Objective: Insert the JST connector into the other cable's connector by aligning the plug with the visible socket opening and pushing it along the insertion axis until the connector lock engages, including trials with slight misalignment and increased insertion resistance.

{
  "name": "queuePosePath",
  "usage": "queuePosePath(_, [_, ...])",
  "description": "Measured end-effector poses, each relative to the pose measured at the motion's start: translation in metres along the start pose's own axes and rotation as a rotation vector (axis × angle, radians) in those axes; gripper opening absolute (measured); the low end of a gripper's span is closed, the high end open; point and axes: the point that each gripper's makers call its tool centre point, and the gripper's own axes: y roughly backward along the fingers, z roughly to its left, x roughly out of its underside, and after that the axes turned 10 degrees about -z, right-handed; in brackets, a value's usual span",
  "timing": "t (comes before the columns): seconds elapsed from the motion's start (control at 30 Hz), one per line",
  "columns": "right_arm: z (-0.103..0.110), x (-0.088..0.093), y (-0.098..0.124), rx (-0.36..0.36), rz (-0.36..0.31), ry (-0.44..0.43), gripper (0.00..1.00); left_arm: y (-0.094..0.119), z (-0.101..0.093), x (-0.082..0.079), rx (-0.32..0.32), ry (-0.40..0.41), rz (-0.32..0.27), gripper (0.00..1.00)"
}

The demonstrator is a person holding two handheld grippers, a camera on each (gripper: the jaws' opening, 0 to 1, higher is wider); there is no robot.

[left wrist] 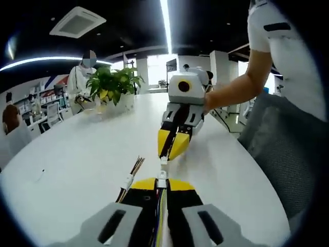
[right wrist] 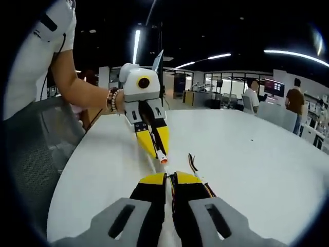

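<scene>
1. A pale planter [left wrist: 122, 103] holding a leafy green plant [left wrist: 114, 82] stands at the far end of the white oval surface [left wrist: 77, 154] in the left gripper view.
2. The small white JST connector [left wrist: 162, 175] is a pale block on a bundle of thin multicoloured wires [left wrist: 161, 216]; a second bundle of wires [left wrist: 134, 167] fans out just left of it, apart from the jaws.
3. The left gripper [left wrist: 162, 186], yellow-tipped on black, is clenched on the small white JST connector, which juts just beyond its tips; its wires run back between the jaws.
4. The right gripper [left wrist: 172, 146] faces it with tips close to that connector; in the right gripper view its own jaws [right wrist: 169, 179] are closed on thin wires [right wrist: 193, 163]; the left gripper's tip there carries an orange-white plug end [right wrist: 163, 159].
</scene>
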Motion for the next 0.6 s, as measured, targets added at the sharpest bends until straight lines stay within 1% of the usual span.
queuePosePath(0.1, [0.001,-0.0054,-0.0013,0.001,-0.012,0.009,0.02,0.0009,-0.0013,-0.0004,0.014,-0.001,-0.003,0.0])
queuePosePath(0.43, [0.0042,-0.0032,-0.0062,-0.004,-0.001,0.023,0.02,0.0033,0.0005,-0.0031,0.015,0.001,-0.015,0.0])
queuePosePath(0.5, [0.0043,-0.0042,-0.0071,-0.003,-0.008,0.012,0.02,0.0035,0.0011,-0.0026,0.015,0.0,-0.013,0.0])
queuePosePath(0.6, [0.0043,-0.0027,-0.0078,-0.005,-0.001,0.019,0.02,0.0041,0.0019,-0.0005,0.016,0.004,-0.007,0.0])
